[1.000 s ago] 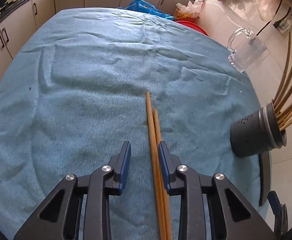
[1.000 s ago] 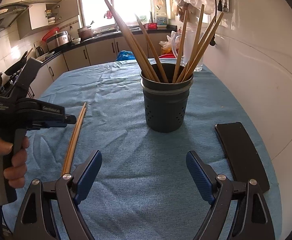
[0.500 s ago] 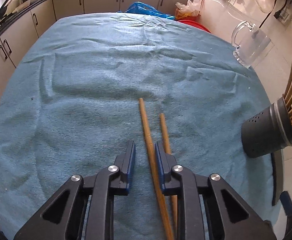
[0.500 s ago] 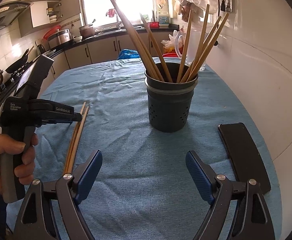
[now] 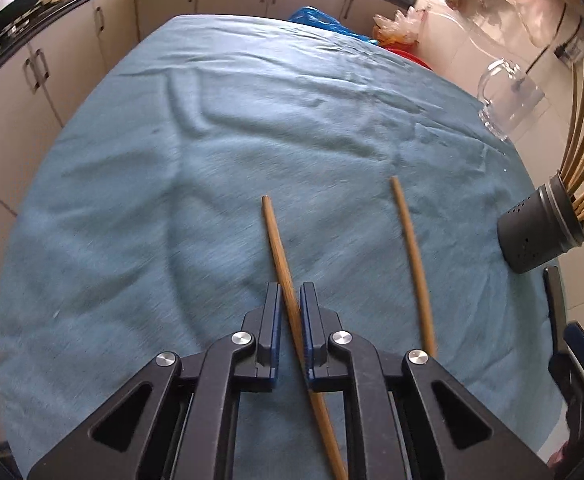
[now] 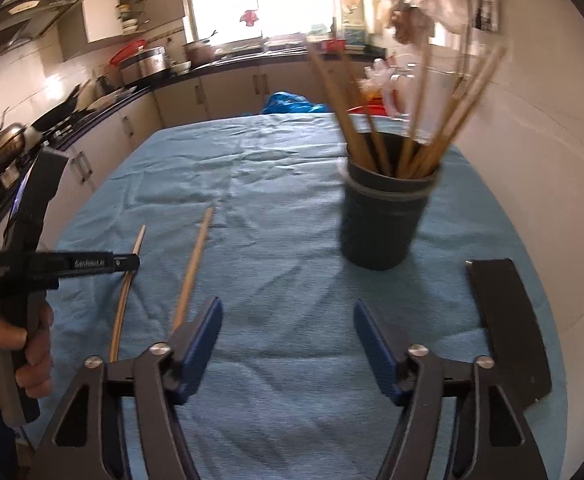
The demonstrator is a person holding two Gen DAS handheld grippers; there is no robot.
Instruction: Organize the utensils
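Here, slender round wooden chopstick (image 5: pixel 279 252) in left hand-held gripper (image 5: pixel 290 312).

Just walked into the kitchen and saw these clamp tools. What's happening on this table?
A person is sorting wooden chopsticks into the dark perforated holder on the blue towel-covered table. The left claw is shut on one long wooden chopstick. A second loose chopstick lies apart beside it on the cloth. The right claw hangs open and empty, near a flat black slab.

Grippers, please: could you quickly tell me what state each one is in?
Left gripper: shut on one chopstick.
Right gripper: open, holding nothing.
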